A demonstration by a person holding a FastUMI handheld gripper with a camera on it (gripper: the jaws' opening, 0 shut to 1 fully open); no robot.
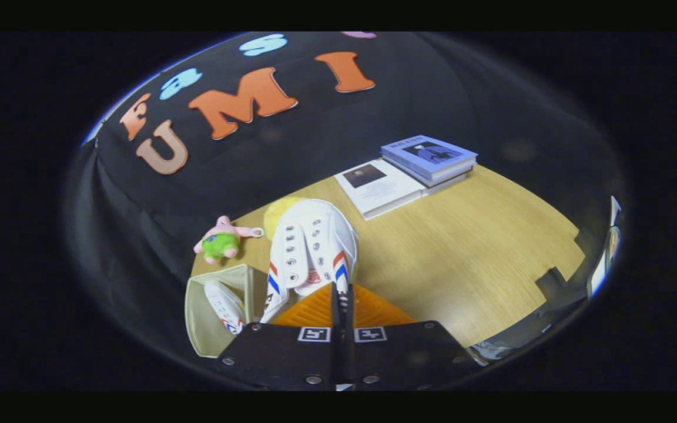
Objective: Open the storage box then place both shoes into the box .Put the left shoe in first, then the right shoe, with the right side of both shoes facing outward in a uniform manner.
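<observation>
Up close, jaws (342, 296) pinched on the white canvas shoe (312, 247) above the wood-grain table (468, 247)

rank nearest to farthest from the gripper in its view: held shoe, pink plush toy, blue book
1. Held shoe, clamped by its rim between the gripper's fingers.
2. Pink plush toy, beyond the open storage box, by the wall.
3. Blue book, atop the far stack.

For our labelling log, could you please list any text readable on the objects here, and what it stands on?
Blue book cover: title too blurred.
White book: print too small.
White shoe, pinched between the gripper's shut fingers: red tongue badge unreadable.
Two square markers on it: patterns, no words.
</observation>
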